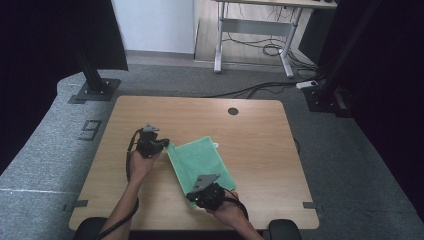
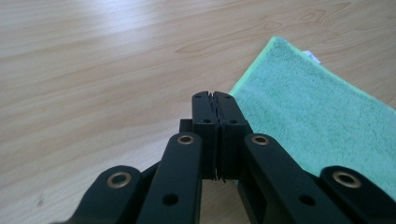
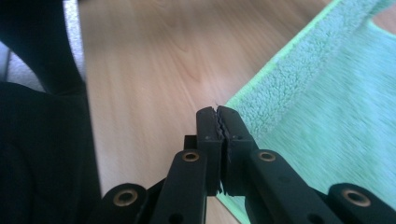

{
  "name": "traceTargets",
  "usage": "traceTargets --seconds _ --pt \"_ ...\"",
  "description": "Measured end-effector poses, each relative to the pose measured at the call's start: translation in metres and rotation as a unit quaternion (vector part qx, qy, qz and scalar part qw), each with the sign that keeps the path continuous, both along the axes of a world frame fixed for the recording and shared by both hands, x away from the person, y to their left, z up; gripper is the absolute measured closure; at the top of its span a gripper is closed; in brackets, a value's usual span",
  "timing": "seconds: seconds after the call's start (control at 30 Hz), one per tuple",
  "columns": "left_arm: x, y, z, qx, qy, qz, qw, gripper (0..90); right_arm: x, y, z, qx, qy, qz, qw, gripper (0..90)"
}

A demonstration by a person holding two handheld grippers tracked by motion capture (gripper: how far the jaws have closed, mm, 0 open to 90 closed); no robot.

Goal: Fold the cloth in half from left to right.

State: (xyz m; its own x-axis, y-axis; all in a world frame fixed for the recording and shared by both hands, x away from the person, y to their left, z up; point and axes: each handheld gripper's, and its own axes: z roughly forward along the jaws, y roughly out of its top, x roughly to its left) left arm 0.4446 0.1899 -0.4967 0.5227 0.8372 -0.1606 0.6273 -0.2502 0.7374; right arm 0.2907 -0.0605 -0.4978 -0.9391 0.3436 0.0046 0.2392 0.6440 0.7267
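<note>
While both grippers sit at one long edge of the green towel (image 1: 201, 164), each takes a different corner of it — the left gripper (image 1: 162, 145) at the far corner of that edge, the right gripper (image 1: 196, 197) at the near corner. The towel lies on the wooden table (image 1: 250, 140), slanted, a little on the person's side of the middle, and it looks folded once already, with a small white tag (image 1: 216, 145) at its far end.

In the left gripper view the jaws stand pressed together, and the towel's corner (image 2: 243, 86) reaches right up to their tips; whether a sliver of cloth is pinched between them I cannot tell. In the right gripper view the jaws are likewise together, with the towel's thick hemmed edge (image 3: 280, 79) against their right side — it appears raised off the wood there, which suggests a pinch, though the cloth between the pads is not plainly seen.

Holding the two corners of one edge is likely meant for carrying that edge over to the opposite one, so the towel folds evenly without twisting.
</note>
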Motion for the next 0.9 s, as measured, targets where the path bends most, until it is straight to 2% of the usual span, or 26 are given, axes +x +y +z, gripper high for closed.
traceTargets --seconds 0.23,0.5,0.63,0.7,0.9 --pt "0.01 -0.019 0.001 -0.001 -0.001 -0.01 1.0 88.4 0.007 -0.025 -0.003 0.006 0.004 -0.033 0.9994 87.2" --pt "0.018 -0.038 0.001 -0.001 -0.008 -0.021 0.9998 88.4 0.012 -0.047 -0.002 0.011 0.0 -0.058 0.9982 87.2" --pt "0.022 -0.05 0.002 0.012 -0.014 -0.028 0.9994 88.4 0.013 -0.056 -0.001 0.013 -0.001 -0.067 0.9977 87.2" --pt "0.025 -0.055 0.003 0.01 -0.016 -0.03 0.9994 88.5 0.014 -0.06 0.0 0.014 -0.002 -0.073 0.9973 87.2" --pt "0.032 -0.074 0.004 0.021 -0.021 -0.038 0.9988 88.5 0.017 -0.073 0.0 0.016 -0.003 -0.086 0.9962 87.2"
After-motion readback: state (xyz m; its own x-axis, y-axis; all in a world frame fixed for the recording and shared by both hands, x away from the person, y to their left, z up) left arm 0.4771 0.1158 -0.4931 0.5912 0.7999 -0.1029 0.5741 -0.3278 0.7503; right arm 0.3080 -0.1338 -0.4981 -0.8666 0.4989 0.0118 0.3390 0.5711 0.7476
